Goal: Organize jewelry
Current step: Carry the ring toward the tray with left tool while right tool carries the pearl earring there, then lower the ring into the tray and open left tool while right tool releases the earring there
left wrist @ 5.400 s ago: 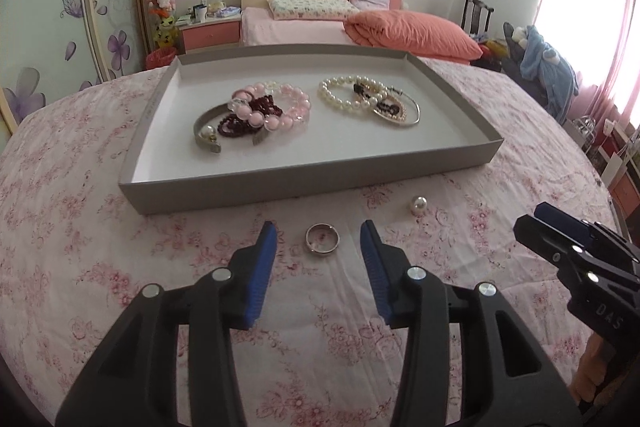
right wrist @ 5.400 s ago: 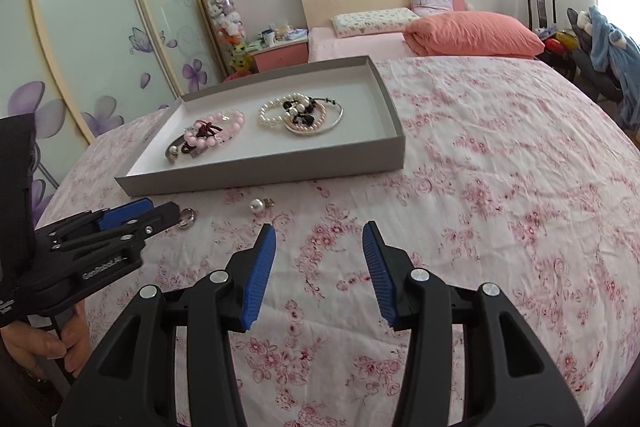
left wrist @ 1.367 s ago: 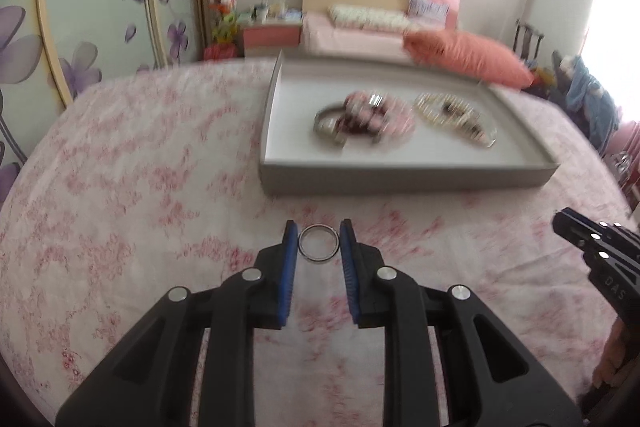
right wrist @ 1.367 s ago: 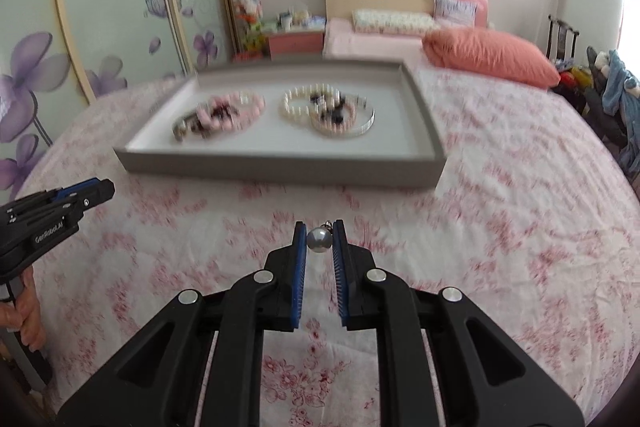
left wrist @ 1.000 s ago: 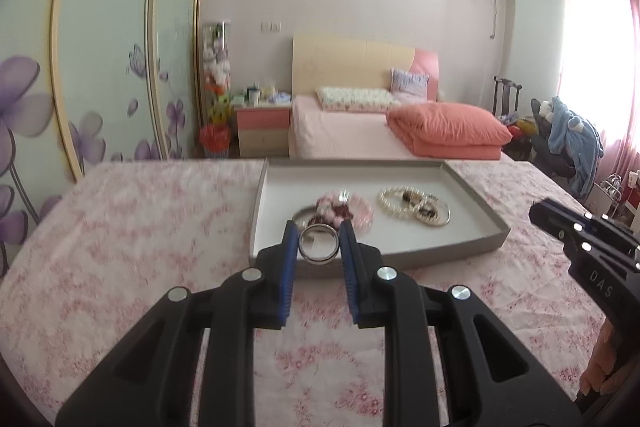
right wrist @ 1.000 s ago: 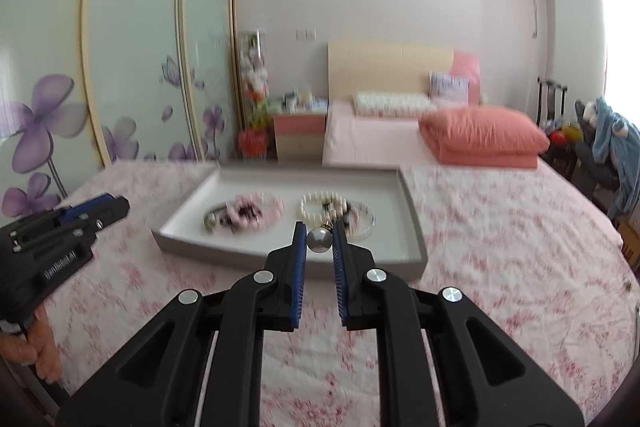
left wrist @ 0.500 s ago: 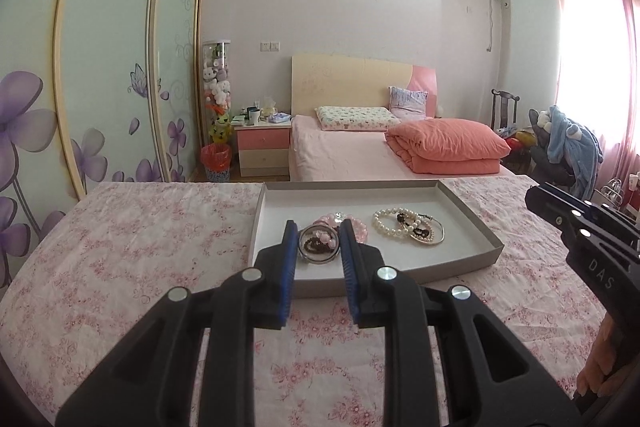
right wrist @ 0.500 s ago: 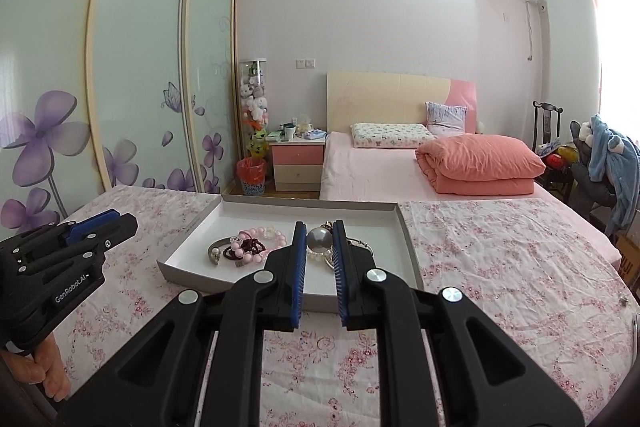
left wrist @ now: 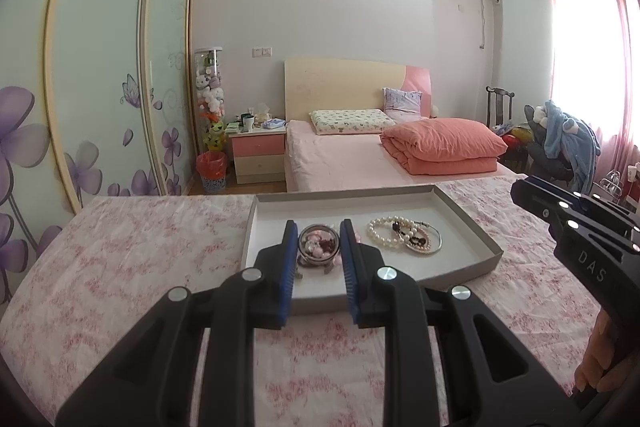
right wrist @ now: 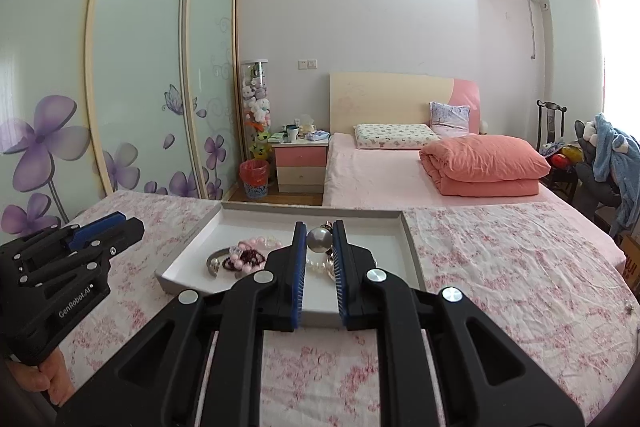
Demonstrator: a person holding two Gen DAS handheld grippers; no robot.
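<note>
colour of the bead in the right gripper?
Silver-grey, glossy bead, pinched in the right gripper; right wrist view shows it best.

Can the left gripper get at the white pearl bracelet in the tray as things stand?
Probably not yet. The left gripper is shut on the silver ring, so its jaws are taken. The path itself looks free: the pearl bracelet lies uncovered in the open tray, just right of the jaws.
</note>
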